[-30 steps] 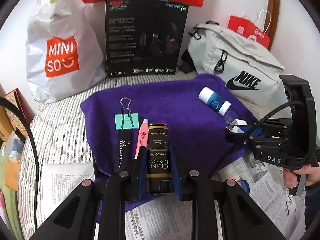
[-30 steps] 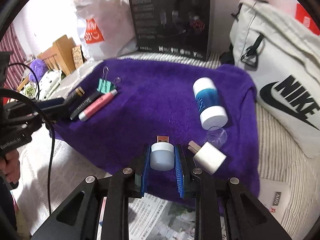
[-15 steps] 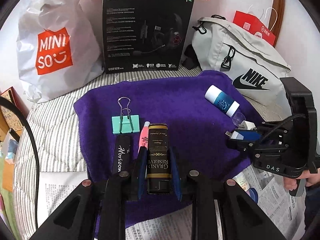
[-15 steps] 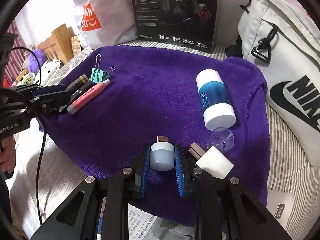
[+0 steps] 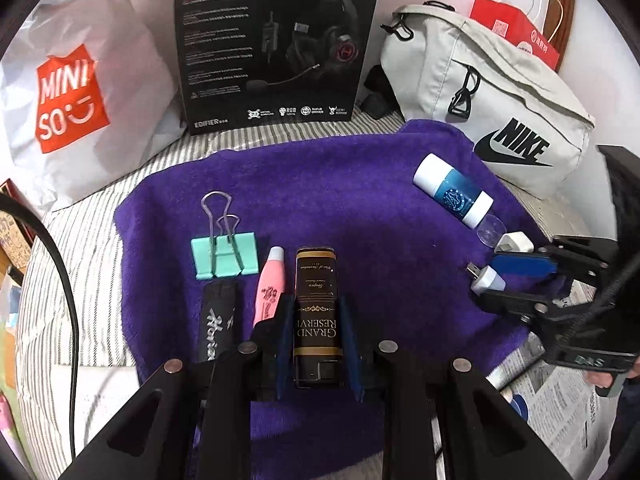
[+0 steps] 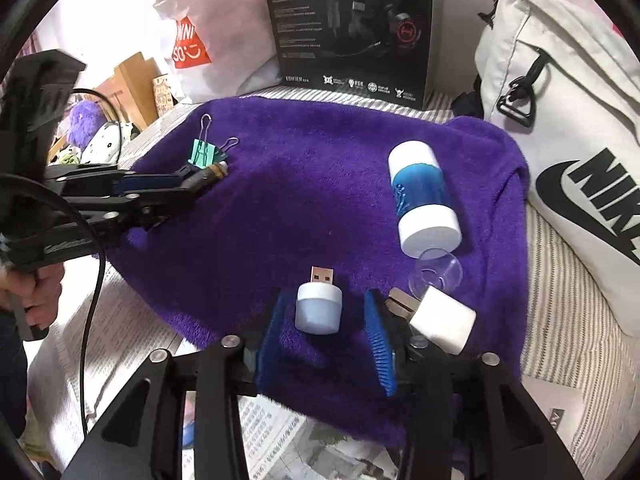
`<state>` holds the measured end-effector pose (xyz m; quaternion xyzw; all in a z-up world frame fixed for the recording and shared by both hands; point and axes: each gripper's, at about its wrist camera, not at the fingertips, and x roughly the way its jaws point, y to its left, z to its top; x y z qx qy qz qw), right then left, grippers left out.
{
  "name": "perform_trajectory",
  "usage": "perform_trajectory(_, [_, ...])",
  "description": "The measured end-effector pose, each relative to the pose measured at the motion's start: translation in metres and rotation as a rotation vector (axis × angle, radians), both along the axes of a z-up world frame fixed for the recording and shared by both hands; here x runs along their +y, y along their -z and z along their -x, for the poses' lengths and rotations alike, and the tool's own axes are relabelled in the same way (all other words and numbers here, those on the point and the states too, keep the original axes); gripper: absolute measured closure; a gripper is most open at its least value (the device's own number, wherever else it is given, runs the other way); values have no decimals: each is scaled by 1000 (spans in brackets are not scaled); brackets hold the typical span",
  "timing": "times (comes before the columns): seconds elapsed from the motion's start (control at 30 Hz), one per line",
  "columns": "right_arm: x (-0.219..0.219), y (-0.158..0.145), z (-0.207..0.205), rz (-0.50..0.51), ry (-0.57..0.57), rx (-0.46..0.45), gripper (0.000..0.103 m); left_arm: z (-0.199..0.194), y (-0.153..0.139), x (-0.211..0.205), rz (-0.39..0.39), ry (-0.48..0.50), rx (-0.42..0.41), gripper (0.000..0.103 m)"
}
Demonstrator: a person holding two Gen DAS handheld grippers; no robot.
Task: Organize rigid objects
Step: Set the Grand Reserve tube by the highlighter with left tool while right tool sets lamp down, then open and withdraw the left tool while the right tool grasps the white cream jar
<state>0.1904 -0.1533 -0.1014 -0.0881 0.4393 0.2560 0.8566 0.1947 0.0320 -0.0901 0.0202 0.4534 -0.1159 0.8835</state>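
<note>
- Two hand-held grippers work over a purple fleece towel [image 5: 360,208] spread on a striped bed cover [image 5: 92,232]
- Left hand-held gripper [image 5: 318,336] is clamped on a black-and-gold rectangular lighter [image 5: 317,312], which sits low between its blue pads, pointing away from the camera
- Just to that gripper's left lie a pink plastic highlighter [image 5: 271,280], a black pen-like case with white script [image 5: 218,320] and, beyond them, a mint-green metal binder clip [image 5: 223,258]; these three already form a neat row, and the lighter looks set to join it
- Right hand-held gripper [image 6: 326,320] has its jaws opening; the small white USB night-light [image 6: 319,306] rests on the towel between the pads, which no longer press on it
- Just to that gripper's right sits a white cube charger plug [image 6: 442,318], and ahead a white-and-blue cylindrical bottle [image 6: 422,200] with a clear plastic cap [image 6: 436,274] by its end, so a second group seems to be forming here
- Judged from this, the sorting is well along; the bottle and its cap still lie askew
- Behind the towel stand a black headset box [image 5: 276,44], a white shopping bag [image 5: 76,92] and a grey waist bag [image 5: 492,100]; newspaper [image 6: 120,344] lies under the towel's near edge
</note>
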Motion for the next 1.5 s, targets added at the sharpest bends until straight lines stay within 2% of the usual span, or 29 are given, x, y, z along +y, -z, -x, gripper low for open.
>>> perform_trajectory(0.23, [-20, -10, 15, -21, 36, -22, 55, -16, 12, -9, -38, -3, 31, 80])
perform_trajectory(0.6, [-39, -24, 36, -30, 86, -64, 55, -15, 13, -11, -77, 1, 14, 79])
perform_trajectory(0.67, [-42, -28, 40, -30, 92, -70, 55, -14, 13, -12, -74, 3, 17, 75])
perform_trajectory(0.83, [-52, -42, 56, -52, 115, -87, 54, -4, 12, -19, -88, 16, 26, 55])
perform_trajectory(0.9, [-53, -45, 62, -62, 117, -89, 53, 0, 12, -20, -86, 14, 28, 51])
perform_trajectory(1.03, [-43, -48, 79, -67, 79, -88, 51, 11, 8, -17, -73, -16, 33, 51])
perform_trajectory(1.27, [-10, -37, 93, -73, 19, -44, 51, 52, -19, 2, -82, -60, -22, 51])
perform_trajectory(1.5, [25, -17, 88, -71, 43, -3, 51, 90, -19, 33, -62, -134, -9, 51])
